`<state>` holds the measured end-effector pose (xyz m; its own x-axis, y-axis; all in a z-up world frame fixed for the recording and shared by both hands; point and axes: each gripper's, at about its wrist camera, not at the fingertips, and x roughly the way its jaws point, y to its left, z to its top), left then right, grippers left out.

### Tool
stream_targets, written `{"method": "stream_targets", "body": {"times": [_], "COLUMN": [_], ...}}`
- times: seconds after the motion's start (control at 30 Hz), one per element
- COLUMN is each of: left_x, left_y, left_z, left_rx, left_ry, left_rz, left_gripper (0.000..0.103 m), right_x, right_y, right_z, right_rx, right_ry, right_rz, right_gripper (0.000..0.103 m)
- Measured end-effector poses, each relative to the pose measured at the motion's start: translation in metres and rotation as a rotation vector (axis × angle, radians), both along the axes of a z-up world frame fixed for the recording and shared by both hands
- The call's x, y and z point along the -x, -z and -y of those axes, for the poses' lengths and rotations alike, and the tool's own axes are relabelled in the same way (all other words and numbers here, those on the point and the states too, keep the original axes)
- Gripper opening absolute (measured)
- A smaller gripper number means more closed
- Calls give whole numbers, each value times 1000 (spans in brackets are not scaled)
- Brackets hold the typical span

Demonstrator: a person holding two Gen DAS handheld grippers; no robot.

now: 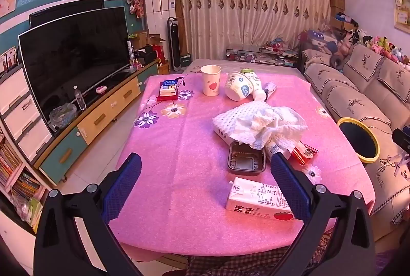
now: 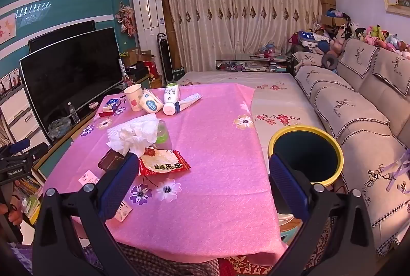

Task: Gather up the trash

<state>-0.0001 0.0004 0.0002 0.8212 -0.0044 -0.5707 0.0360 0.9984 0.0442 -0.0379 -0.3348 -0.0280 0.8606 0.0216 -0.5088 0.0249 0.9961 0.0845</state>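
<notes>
Trash lies on the pink tablecloth: a strawberry milk carton, a black plastic tray, crumpled white paper towels, a red snack wrapper, a paper cup, a tipped white bowl and a white bottle. A yellow-rimmed dark bin stands right of the table. My left gripper is open and empty above the table's near part, the carton by its right finger. My right gripper is open and empty, between wrapper and bin.
A TV on a low cabinet runs along the left. A beige sofa with plush toys runs along the right. A tissue pack sits at the table's far left. A bed-like surface with floral cover lies beyond the table.
</notes>
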Motion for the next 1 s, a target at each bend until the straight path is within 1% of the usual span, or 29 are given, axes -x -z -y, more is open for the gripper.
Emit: {"method": "stream_targets", "body": {"times": [0.27,0.4,1.0], "left_x": [6,4,2], "left_y": [-3,-1,-4], "left_z": [-2,-3,-3], "left_rx": [-6,5,-2], "left_ry": [-11,-11,-9], "left_rz": [11,3,3], "left_gripper": [99,99,99], "right_x": [0,0,-4], "right_y": [0,0,0], "right_z": [1,1,-1], "right_rx": [-4,-3,-10], "right_ry": [2,0,1], "right_rz": [-2,-3,4], "right_gripper": [97,97,97]}}
